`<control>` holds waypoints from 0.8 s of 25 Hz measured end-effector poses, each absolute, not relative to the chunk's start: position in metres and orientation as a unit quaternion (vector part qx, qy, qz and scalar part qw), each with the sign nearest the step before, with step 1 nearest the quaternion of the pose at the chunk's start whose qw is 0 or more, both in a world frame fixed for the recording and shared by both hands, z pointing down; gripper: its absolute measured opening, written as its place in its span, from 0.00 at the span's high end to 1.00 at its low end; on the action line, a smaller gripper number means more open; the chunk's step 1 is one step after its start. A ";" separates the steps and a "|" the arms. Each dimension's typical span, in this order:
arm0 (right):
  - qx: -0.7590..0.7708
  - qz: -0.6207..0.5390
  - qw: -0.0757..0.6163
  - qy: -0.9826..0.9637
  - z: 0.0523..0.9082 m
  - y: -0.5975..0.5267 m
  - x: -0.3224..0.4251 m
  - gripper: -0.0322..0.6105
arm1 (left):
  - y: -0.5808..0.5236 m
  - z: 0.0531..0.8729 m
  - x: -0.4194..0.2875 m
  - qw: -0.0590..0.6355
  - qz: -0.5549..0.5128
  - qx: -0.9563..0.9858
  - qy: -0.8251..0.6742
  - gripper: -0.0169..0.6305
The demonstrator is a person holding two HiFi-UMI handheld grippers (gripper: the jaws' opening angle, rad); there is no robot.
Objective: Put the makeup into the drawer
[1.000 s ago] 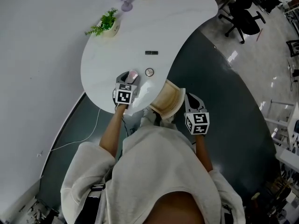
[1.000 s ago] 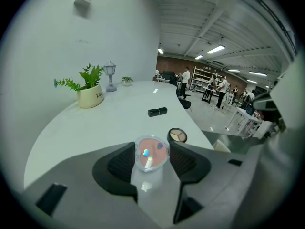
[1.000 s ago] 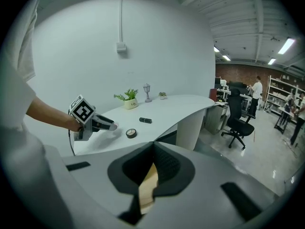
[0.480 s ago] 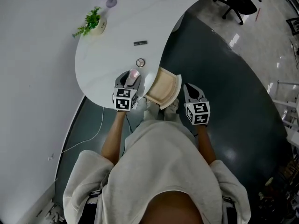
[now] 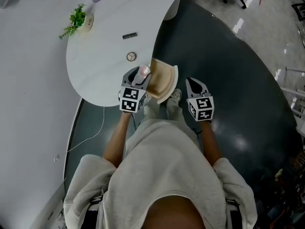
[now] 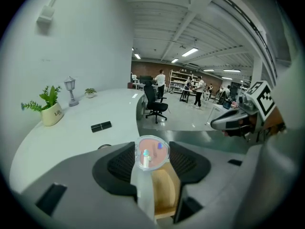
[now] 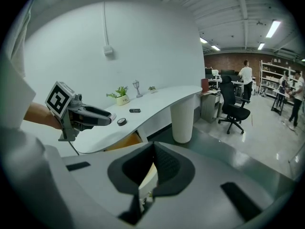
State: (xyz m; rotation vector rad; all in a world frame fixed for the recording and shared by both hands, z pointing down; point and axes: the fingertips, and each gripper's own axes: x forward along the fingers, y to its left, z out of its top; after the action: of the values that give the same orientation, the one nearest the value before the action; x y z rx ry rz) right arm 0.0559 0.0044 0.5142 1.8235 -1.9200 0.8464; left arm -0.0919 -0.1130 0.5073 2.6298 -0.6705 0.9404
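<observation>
A round pink makeup compact [image 5: 143, 71] [image 6: 151, 151] sits between the pads of my left gripper [image 5: 141, 74] [image 6: 151, 157], which is shut on it. That gripper hangs over the near edge of the open wooden drawer [image 5: 164, 80] [image 6: 164, 192], which sticks out from under the white curved table [image 5: 105, 61]. My right gripper [image 5: 194, 85] [image 7: 151, 168] is to the right of the drawer over the dark floor, its jaws together and empty. In the right gripper view the left gripper [image 7: 90, 116] shows at the table's edge.
On the table lie a black tube [image 5: 129, 35] [image 6: 101, 126] and a small round jar [image 5: 131, 57] [image 7: 122, 121], with a potted plant [image 5: 76, 19] farther back. A white column [image 7: 183, 118] holds up the table. A cable [image 5: 90, 132] runs along the floor; office chairs stand beyond.
My left gripper has carried the compact rightward, from over the tabletop to over the open drawer. The right gripper has sunk a little beside the drawer.
</observation>
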 end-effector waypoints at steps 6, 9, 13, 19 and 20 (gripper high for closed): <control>0.643 0.314 0.178 -0.676 0.526 0.018 0.073 0.95 | -0.086 0.529 -0.053 0.147 0.337 0.907 -0.203 0.63; 0.639 0.320 0.179 -0.676 0.532 0.025 0.080 0.95 | -0.076 0.539 -0.037 0.150 0.344 0.908 -0.188 0.63; 0.636 0.323 0.176 -0.678 0.537 0.028 0.089 0.95 | -0.065 0.554 -0.016 0.159 0.347 0.907 -0.176 0.63; 0.631 0.331 0.172 -0.681 0.545 0.034 0.095 0.95 | -0.050 0.598 -0.006 0.172 0.372 0.896 -0.172 0.63; 0.629 0.330 0.172 -0.683 0.546 0.035 0.094 0.95 | -0.050 0.606 -0.008 0.175 0.375 0.893 -0.177 0.63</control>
State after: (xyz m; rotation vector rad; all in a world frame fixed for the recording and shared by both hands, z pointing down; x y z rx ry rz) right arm 0.0940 0.0352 0.5463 1.7841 -1.9375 0.9378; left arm -0.0076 -0.0497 0.6061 2.5308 -0.5018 1.0632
